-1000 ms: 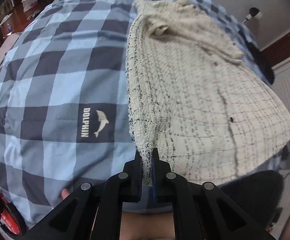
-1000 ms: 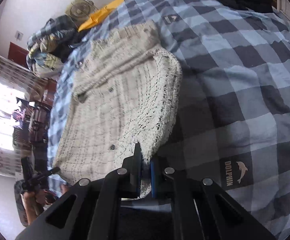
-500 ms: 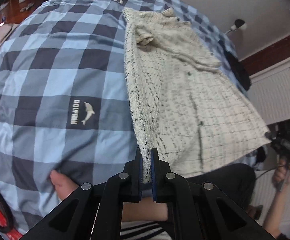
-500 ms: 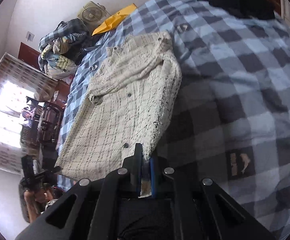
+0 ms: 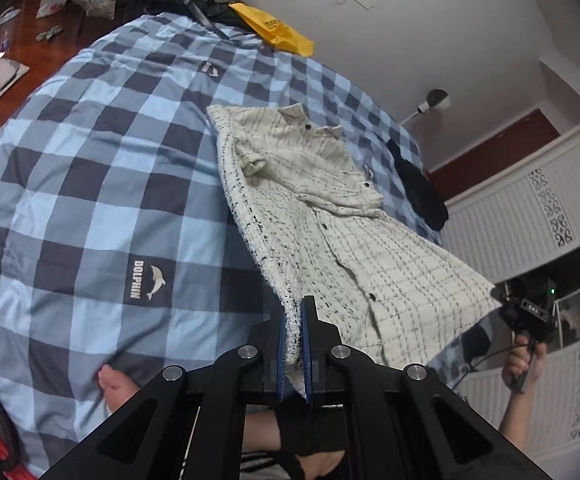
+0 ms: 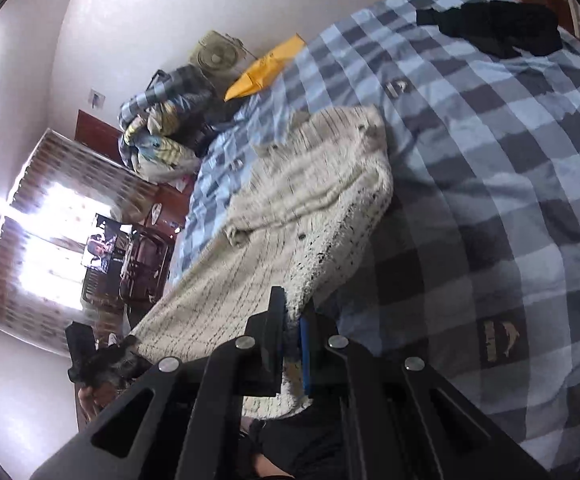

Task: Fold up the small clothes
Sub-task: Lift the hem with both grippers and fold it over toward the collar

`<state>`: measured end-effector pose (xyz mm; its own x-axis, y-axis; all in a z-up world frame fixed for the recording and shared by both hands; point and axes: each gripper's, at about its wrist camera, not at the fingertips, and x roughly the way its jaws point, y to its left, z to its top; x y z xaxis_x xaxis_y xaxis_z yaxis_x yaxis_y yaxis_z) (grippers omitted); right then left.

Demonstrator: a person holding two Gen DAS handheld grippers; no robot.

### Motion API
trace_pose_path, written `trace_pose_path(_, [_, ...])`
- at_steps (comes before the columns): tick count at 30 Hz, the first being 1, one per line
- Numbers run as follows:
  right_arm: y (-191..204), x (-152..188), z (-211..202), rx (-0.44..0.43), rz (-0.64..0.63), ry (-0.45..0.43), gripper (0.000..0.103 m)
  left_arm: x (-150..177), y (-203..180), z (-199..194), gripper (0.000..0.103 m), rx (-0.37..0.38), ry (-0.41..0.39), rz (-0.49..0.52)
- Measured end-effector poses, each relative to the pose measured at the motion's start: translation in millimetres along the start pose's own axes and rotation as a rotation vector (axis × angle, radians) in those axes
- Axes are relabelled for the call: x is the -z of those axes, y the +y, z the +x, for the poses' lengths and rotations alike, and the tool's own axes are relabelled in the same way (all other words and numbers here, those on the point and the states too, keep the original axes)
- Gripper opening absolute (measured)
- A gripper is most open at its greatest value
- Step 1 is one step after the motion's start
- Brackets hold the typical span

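A cream knit cardigan (image 5: pixel 329 208) with dark grid lines and dark buttons lies lengthwise on the blue checked bed cover (image 5: pixel 90 184), collar at the far end. Its near hem is lifted off the bed and stretched between both grippers. My left gripper (image 5: pixel 294 314) is shut on the hem's left corner. My right gripper (image 6: pixel 291 314) is shut on the other corner of the cardigan (image 6: pixel 290 208). In the left wrist view the right gripper (image 5: pixel 499 294) shows at the far right, held in a hand. In the right wrist view the left gripper (image 6: pixel 128 344) shows at the lower left.
A black garment (image 6: pixel 497 28) lies on the bed cover (image 6: pixel 489 160) to the right of the cardigan. A yellow envelope (image 5: pixel 278 32) sits at the head end, near a fan (image 6: pixel 214 56) and a pile of bedding (image 6: pixel 162 128). A bare foot (image 5: pixel 114 380) rests at the near edge.
Both grippers have risen with the hem held in them, so the near end of the cardigan has come up off the bed. More of the room shows beyond the bed.
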<state>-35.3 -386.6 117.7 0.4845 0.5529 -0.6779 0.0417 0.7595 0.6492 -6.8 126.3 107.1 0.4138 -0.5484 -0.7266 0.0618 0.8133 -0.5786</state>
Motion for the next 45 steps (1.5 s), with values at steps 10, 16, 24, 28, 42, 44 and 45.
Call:
trace_pose_path(10, [3,48,-43,-0.03,-0.01,0.036,0.003,56,2,-41,0.006,0.012,0.041,0.003])
trace_pose_path(16, [10,68,-60,-0.034,-0.012,0.038,0.003,75,-3,-61,0.006,0.039,0.038,-0.019])
trace_pose_path(24, [3,45,-51,-0.021,0.012,0.028,0.003,42,13,-55,0.006,0.07,0.027,-0.125])
trace_pose_path(28, [-3,16,-26,-0.03,0.027,0.05,0.003,6,34,-30,0.006,0.076,0.04,-0.209])
trace_pose_path(42, [-47,-138,91,0.02,0.119,0.064,0.003,-189,55,98,0.006,-0.02,-0.02,-0.263])
trace_pose_path(44, [-61,-158,108,0.044,0.153,0.058,0.003,-218,62,128,0.006,-0.048,-0.016,-0.281])
trace_pose_path(45, [-67,-168,119,0.048,0.162,0.065,0.003,-230,66,141,0.006,-0.06,-0.013,-0.287])
